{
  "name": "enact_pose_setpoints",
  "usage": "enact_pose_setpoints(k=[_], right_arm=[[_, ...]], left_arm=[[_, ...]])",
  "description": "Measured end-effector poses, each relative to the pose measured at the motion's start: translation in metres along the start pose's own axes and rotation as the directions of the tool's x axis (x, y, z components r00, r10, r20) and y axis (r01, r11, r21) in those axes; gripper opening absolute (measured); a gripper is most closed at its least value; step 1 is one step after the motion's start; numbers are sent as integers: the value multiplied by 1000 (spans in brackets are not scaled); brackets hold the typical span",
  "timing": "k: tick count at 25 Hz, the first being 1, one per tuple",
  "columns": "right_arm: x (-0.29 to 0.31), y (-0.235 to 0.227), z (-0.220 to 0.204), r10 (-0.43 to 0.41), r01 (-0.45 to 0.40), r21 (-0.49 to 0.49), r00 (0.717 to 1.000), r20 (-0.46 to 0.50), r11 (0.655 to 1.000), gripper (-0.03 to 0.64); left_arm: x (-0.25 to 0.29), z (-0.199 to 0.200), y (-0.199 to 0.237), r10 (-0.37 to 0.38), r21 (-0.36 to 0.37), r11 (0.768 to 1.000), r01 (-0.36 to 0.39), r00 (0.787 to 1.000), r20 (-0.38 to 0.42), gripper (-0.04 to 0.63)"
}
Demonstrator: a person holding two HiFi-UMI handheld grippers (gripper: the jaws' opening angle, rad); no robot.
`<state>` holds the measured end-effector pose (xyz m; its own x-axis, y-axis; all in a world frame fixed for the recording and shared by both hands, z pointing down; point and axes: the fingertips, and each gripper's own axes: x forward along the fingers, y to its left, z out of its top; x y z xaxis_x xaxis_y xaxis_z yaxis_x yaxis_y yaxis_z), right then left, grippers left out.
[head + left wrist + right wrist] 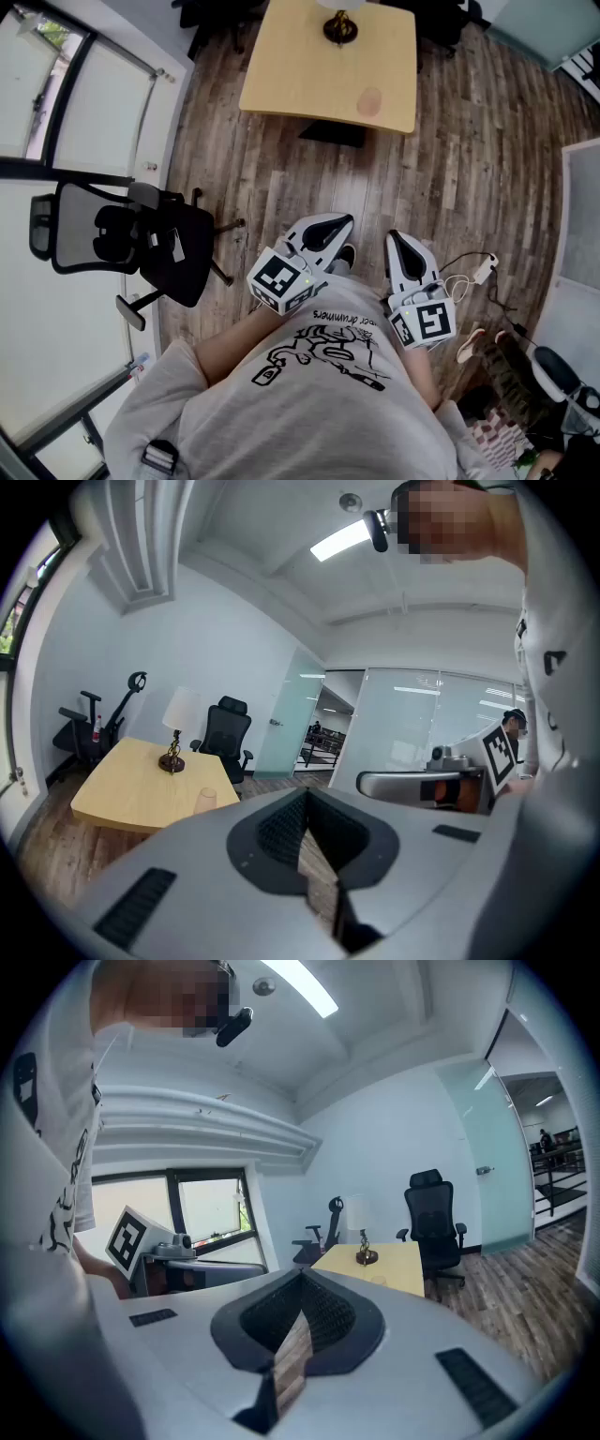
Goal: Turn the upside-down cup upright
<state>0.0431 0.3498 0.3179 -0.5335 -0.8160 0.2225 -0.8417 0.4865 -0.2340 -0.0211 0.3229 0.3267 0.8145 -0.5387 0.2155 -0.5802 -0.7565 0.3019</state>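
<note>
A translucent pinkish cup (369, 101) stands upside down near the front edge of a light wooden table (300, 75), far across the floor from me. It also shows small in the left gripper view as the cup (205, 801) and faintly in the right gripper view as the cup (380, 1280). My left gripper (343, 222) and right gripper (394, 238) are held close to the person's chest, side by side, pointing toward the table. The left gripper (305, 808) is shut with nothing in it. The right gripper (300, 1288) is shut too, also with nothing in it.
A table lamp (340, 26) stands at the table's far side. A black office chair (141, 239) is on the floor at my left by the window, another chair (225, 735) behind the table. Cables and a white plug (480, 270) lie at my right. Wooden floor stretches between me and the table.
</note>
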Motion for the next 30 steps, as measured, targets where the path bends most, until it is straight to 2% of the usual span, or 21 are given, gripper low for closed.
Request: enact_pose_setpoints(k=[9, 14, 22, 30], right_arm=[[1, -22, 2, 23, -23, -9, 1000, 5, 1000, 23], [19, -31, 9, 35, -35, -34, 999, 1, 999, 26], [102, -66, 26, 48, -48, -23, 998, -30, 999, 26], [204, -102, 66, 2, -4, -65, 999, -43, 998, 26]], left_arm=[[28, 1, -4, 15, -5, 1000, -15, 1000, 5, 8], [43, 3, 10, 22, -23, 1000, -22, 1000, 1, 8], [83, 27, 94, 18, -34, 999, -18, 1000, 3, 8], [124, 80, 187, -52, -24, 998, 52, 999, 1, 8]])
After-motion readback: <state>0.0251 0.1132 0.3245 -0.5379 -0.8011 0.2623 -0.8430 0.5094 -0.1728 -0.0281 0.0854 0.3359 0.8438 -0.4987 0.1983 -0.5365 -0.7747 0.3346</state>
